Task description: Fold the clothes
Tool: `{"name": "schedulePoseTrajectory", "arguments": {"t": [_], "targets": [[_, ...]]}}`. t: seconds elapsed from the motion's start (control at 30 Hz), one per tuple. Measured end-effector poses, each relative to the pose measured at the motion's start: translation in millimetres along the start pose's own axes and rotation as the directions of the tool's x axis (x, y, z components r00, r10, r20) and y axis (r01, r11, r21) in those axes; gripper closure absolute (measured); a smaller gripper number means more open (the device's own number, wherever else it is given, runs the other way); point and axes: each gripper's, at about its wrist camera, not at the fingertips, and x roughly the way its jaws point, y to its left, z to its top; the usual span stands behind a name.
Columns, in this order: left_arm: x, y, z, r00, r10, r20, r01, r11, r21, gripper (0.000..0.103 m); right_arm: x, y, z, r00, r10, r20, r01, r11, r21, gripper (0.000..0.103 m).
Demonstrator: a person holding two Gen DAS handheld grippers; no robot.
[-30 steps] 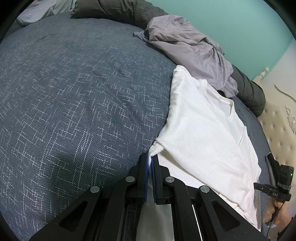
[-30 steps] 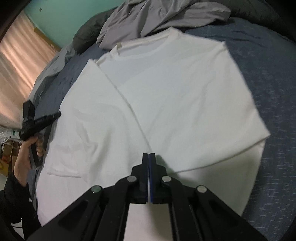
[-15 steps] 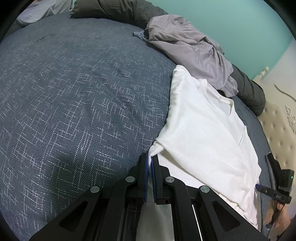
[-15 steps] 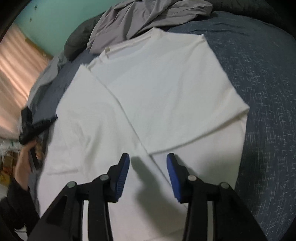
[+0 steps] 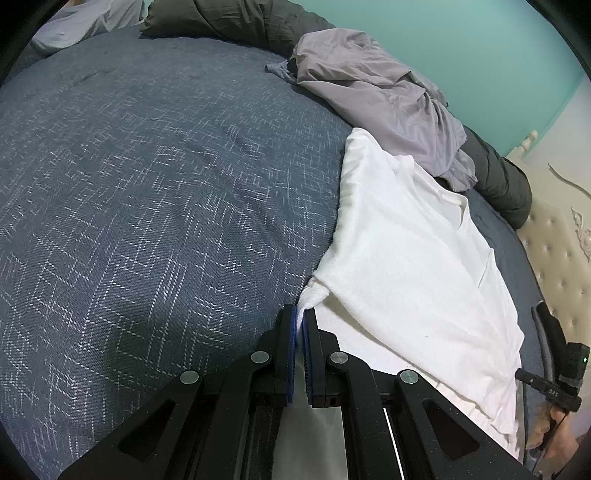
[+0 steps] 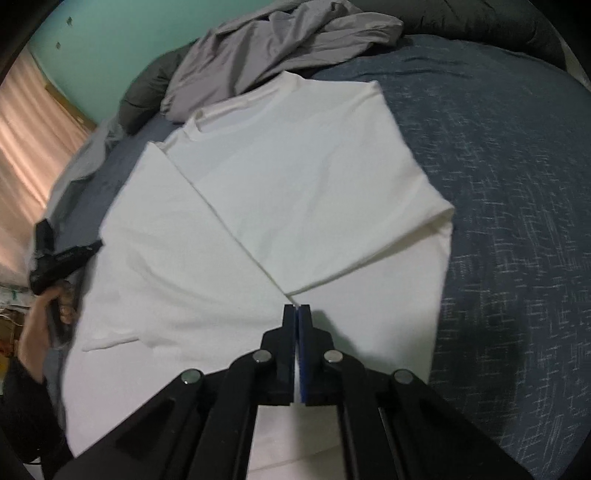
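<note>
A white T-shirt [image 6: 317,192] lies spread on the dark blue bedcover [image 6: 517,221], one side flap folded over its middle. My right gripper [image 6: 296,308] is shut at the near corner of that flap, and a thin sliver of white cloth shows between its pads. In the left wrist view the white T-shirt [image 5: 413,266] runs off to the right. My left gripper [image 5: 300,312] is shut on a bunched corner of it at the edge of the bedcover [image 5: 147,203].
Crumpled grey clothes [image 5: 373,92] and a dark quilt [image 5: 240,18] lie past the shirt's collar. A person's hand holds a black hand-held device [image 6: 61,258] at the shirt's left edge; the device [image 5: 554,380] shows far right, by a tufted headboard [image 5: 561,251].
My right gripper opened over the flap's edge, slid a little along it, and has shut again at the flap's corner. The left gripper kept its hold and stayed put.
</note>
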Motion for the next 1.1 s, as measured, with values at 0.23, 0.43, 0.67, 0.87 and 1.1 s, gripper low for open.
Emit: {"name": "schedulePoseTrajectory", "arguments": {"t": [0.23,0.43,0.67,0.87,1.1], "targets": [[-7,1,2,1.0,-0.005,-0.005,0.004,1.0,-0.014,0.098,-3,-1,-4,0.997,-0.073,-0.031,0.074,0.997,0.02,0.101],[-40,0,-7,1.0,0.018,0.014,-0.018,1.0,-0.01,0.098,-35,-3,-37,0.997,-0.062,-0.044,0.065,0.996,0.067,0.086],[-79,-7,-33,1.0,0.023,-0.007,-0.023,1.0,-0.004,0.098,-40,37,-81,0.996,-0.047,-0.075,0.047,0.999,0.01,0.062],[-120,-19,-51,0.999,0.051,-0.009,-0.05,0.997,0.055,0.098,-30,73,-91,0.982,-0.179,-0.06,0.171,0.978,-0.12,0.062],[-151,-23,-64,0.997,0.076,-0.01,-0.075,0.993,0.088,0.098,-22,83,-88,0.963,-0.264,-0.057,0.248,0.948,-0.199,0.096]]}}
